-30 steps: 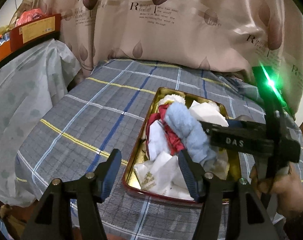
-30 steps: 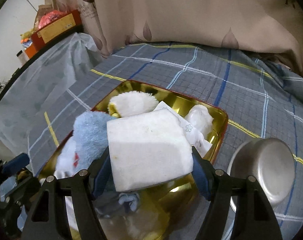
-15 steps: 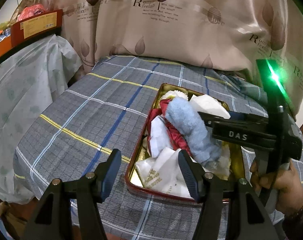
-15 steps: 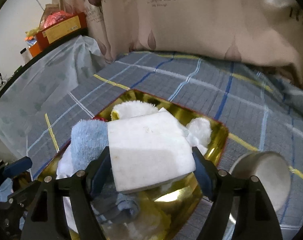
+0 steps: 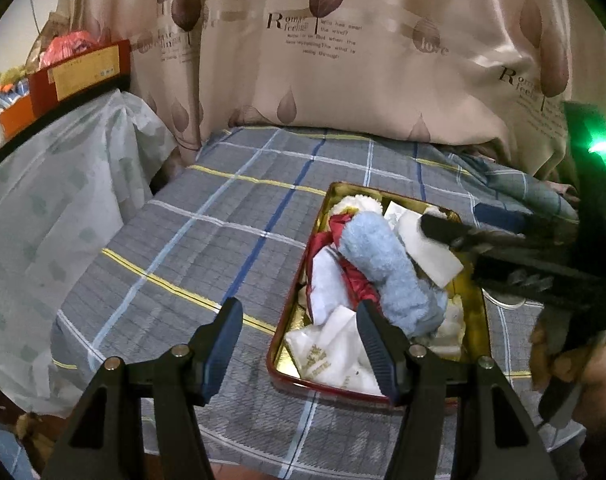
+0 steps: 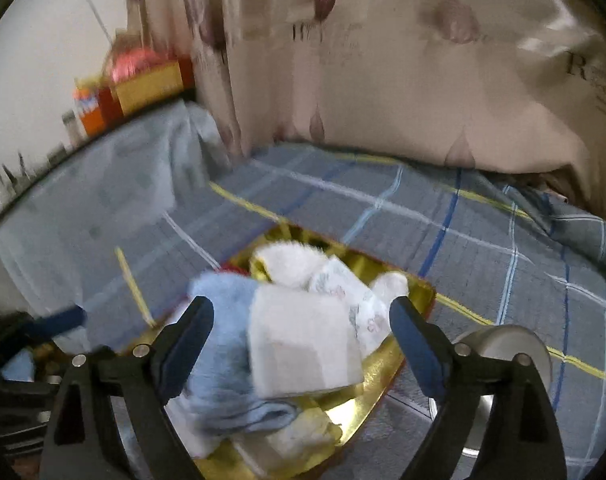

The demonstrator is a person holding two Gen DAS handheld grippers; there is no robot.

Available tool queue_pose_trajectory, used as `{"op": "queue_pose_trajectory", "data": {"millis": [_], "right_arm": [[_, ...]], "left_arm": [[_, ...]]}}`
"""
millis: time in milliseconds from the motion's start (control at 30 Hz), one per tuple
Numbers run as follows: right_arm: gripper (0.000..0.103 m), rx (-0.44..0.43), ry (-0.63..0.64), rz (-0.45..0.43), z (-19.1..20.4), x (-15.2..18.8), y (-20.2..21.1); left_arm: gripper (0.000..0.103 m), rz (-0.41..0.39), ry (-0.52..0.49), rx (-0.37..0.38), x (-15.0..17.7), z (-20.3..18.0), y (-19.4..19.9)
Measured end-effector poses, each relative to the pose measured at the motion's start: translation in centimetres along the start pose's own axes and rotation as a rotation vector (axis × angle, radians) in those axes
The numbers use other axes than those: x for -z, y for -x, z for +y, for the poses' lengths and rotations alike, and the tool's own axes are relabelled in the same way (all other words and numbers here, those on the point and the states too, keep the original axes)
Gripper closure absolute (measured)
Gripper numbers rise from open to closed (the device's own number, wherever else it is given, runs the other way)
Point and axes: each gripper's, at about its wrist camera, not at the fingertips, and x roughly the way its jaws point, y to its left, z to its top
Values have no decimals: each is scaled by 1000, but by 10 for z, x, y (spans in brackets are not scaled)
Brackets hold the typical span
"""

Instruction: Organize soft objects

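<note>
A gold tray with a red rim (image 5: 303,380) lies on the plaid cloth and holds several soft things: a rolled blue towel (image 5: 387,276), white cloths (image 5: 335,356) and a red cloth (image 5: 355,276). A white foam block (image 6: 303,344) lies on top of the blue towel (image 6: 223,360). My right gripper (image 6: 301,312) hangs just above the block, its jaws opening, and both pads stand clear of the block's sides. My left gripper (image 5: 299,340) is open and empty at the tray's near left corner. The right gripper (image 5: 455,218) also shows over the tray's right side.
A steel bowl (image 6: 503,344) sits on the cloth right of the tray (image 6: 419,284). A beige leaf-print curtain (image 5: 343,60) hangs behind. At the left is a covered surface (image 5: 55,208) with red and orange boxes (image 5: 79,76). A hand (image 5: 563,352) holds the right gripper.
The right gripper's jaws have spread and let go of the white block, which now lies on the blue towel. That gripper has risen a little. The left gripper stays open in place.
</note>
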Motion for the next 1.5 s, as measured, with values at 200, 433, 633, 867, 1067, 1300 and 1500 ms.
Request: {"op": "queue_pose_trajectory", "data": {"millis": [200,433,633,867,1067,1300,1500], "right_arm": [[10,26,-29,-70,6,24,50],[10,176,-51,-143,21,78,90],[4,311,-82,-228,30,99,123],[1,382,-102,-280,42,112,150],[1,376,-76,-287,55,119,162],[1,388,-59,-304,60,124,180],[1,377,-48,-305,61,127,188]], "left_arm": [[42,-20,-2,-10,-5,-7,15],[42,-114,-40,-55,1,-27,46],[42,-146,-15,-3,23,-35,62],[42,-154,-32,39,47,-42,83],[42,-176,-54,14,56,-46,91],[42,-216,-59,25,60,-51,99],[42,-213,-62,33,62,-55,101]]}}
